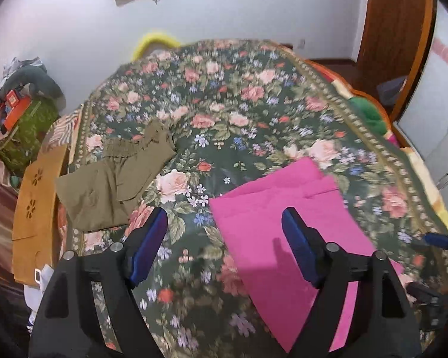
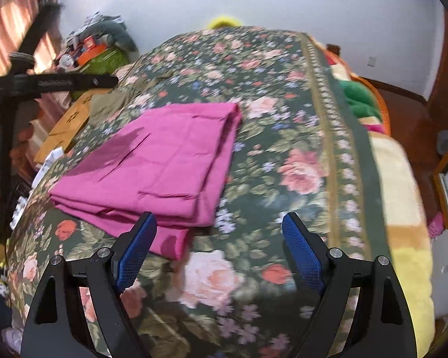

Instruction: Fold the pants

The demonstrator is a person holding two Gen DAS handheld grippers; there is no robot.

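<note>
The pink pants (image 1: 286, 232) lie folded flat on the floral bedspread (image 1: 224, 113); in the right wrist view they (image 2: 161, 164) show as a layered stack. My left gripper (image 1: 224, 217) is open and empty, hovering above the bed, its right finger over the pants' left part. My right gripper (image 2: 219, 223) is open and empty, just above the bed at the near right corner of the pants. The right gripper also shows at the right edge of the left wrist view (image 1: 439, 240).
Olive-green pants (image 1: 113, 179) lie folded at the bed's left side. A tan cardboard piece (image 1: 35, 208) hangs at the left edge. A cluttered green box (image 1: 24, 137) stands left of the bed. Blankets (image 2: 403, 208) drape over the right edge. A wooden door (image 1: 394, 24) is far right.
</note>
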